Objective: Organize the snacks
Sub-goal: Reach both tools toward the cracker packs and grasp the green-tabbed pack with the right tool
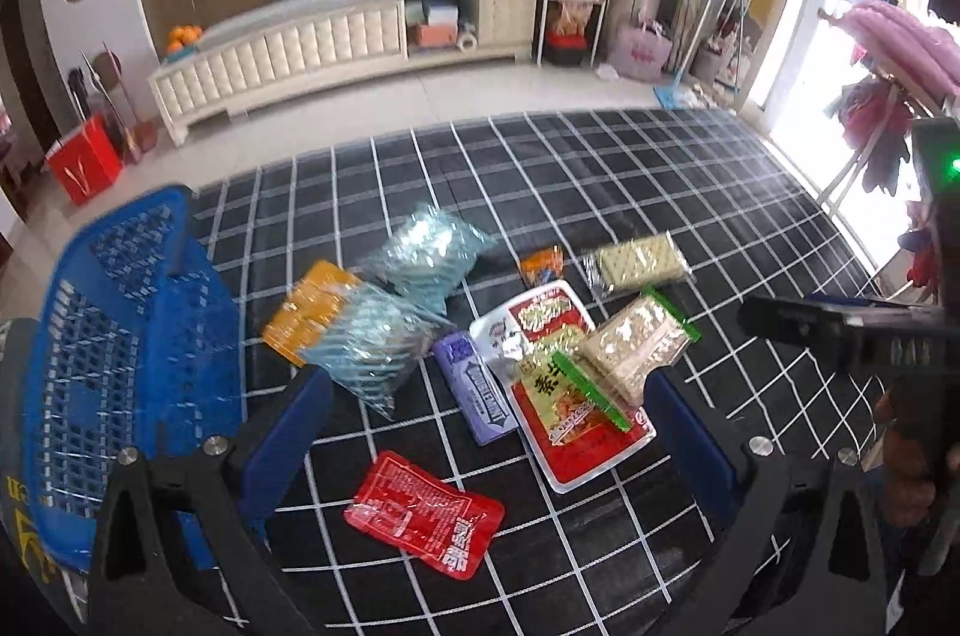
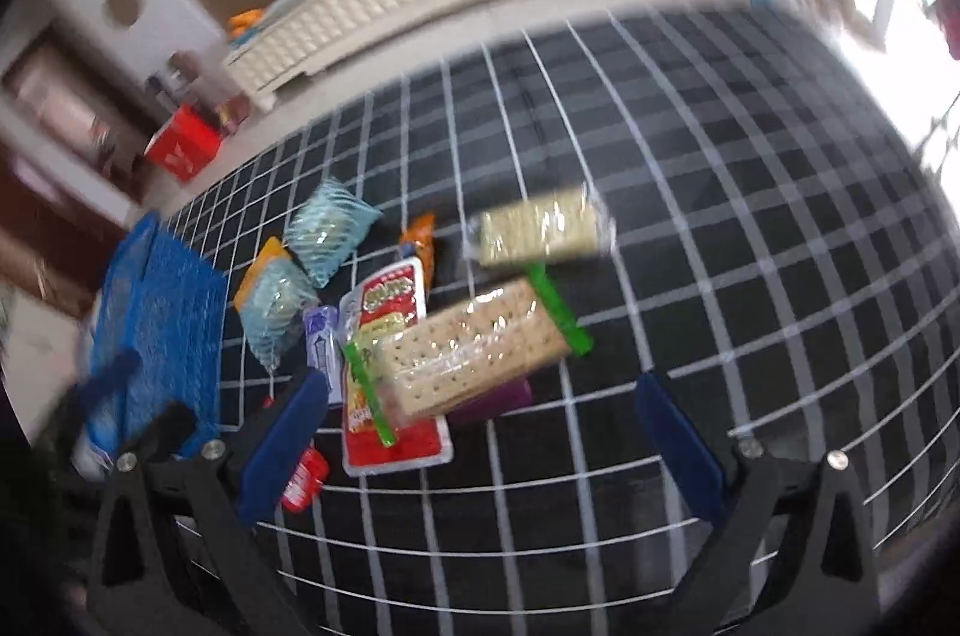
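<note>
Both my tongs hang wide apart and empty over the black grid-patterned mat point(image 1: 600, 168): left gripper point(image 1: 486, 432), right gripper point(image 2: 480, 432). Snack packets lie loose on the mat: a green-edged cracker pack point(image 2: 474, 354) lying on a red-and-white tray pack point(image 1: 570, 384), a purple bar point(image 1: 480, 390), a red sachet point(image 1: 420, 510), two pale-blue bags point(image 1: 432, 252), a clear cracker sleeve point(image 2: 540, 228). The blue plastic basket point(image 1: 120, 336) sits at the mat's left edge, just beside the pile; I can't tell what's in it.

A black cloth with a white grid point(image 1: 600, 168) carries everything: the blue basket point(image 1: 120, 336) at the frame's left, snack packets clustered mid-frame, and a red sachet point(image 1: 423, 513) lying apart at lower centre.
</note>
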`<state>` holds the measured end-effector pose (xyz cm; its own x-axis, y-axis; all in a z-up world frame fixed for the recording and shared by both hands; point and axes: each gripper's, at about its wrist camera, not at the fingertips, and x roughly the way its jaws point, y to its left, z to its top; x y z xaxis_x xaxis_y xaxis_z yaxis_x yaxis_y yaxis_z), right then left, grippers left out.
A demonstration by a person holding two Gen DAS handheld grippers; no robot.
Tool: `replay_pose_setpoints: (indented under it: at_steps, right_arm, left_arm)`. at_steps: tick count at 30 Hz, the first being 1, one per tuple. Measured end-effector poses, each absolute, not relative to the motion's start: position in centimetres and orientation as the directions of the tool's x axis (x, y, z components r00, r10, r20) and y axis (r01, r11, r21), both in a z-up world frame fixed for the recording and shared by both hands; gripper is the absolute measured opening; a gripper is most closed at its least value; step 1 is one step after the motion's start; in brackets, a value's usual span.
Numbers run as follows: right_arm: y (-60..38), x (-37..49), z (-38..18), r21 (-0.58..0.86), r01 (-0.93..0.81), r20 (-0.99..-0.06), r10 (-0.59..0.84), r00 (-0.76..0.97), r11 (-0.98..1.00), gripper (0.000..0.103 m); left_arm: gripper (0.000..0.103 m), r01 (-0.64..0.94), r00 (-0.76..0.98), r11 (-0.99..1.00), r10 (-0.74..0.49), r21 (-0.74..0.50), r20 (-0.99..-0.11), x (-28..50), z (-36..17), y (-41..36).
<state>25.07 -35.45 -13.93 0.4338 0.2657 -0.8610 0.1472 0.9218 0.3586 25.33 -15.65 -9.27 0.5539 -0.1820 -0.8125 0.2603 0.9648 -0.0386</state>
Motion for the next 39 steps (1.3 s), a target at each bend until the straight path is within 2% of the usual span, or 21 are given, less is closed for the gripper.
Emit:
replay_pose_setpoints:
  at_steps: [4,7,14,17,25,29,39]
  right_arm:
    - [-35.4,27.1,-16.5,0.425,0.264,-0.877,0.321,0.358,0.866,0.103]
    - [-35.2,28.0,-18.0,0.431,0.356,-0.889,0.323,0.326,0.829,0.103]
    - [-34.4,29.9,-20.5,0.352,0.463,-0.935,0.278,0.222,0.814,0.101]
    - [-34.4,30.4,-20.9,0.311,0.47,-0.949,0.242,0.204,0.826,0.094]
    - [-34.6,31.5,-21.8,0.275,0.49,-0.961,0.223,0.164,0.827,0.093]
    - [-34.4,30.9,-21.3,0.238,0.442,-0.969,0.177,0.175,0.865,0.086]
    - [-36.3,26.3,-20.7,0.276,0.348,-0.946,0.189,0.264,0.896,0.076]
  left_arm:
    - [0.103,0.268,0.544,0.963,-0.117,0.04,-0.831,26.8,-10.8,-16.3]
    - [0.103,0.285,0.532,0.957,-0.117,0.047,-0.838,27.8,-11.3,-16.6]
    - [0.103,0.363,0.528,0.928,-0.134,0.08,-0.839,28.8,-12.6,-17.5]
    - [0.103,0.362,0.519,0.926,-0.107,0.105,-0.848,28.9,-13.4,-17.1]
    - [0.103,0.341,0.469,0.94,-0.153,0.018,-0.87,30.0,-14.5,-14.9]
    - [0.103,0.338,0.454,0.941,-0.174,-0.012,-0.874,30.2,-14.6,-14.8]
    - [0.103,0.427,0.434,0.904,-0.211,-0.006,-0.876,29.0,-14.1,-17.8]
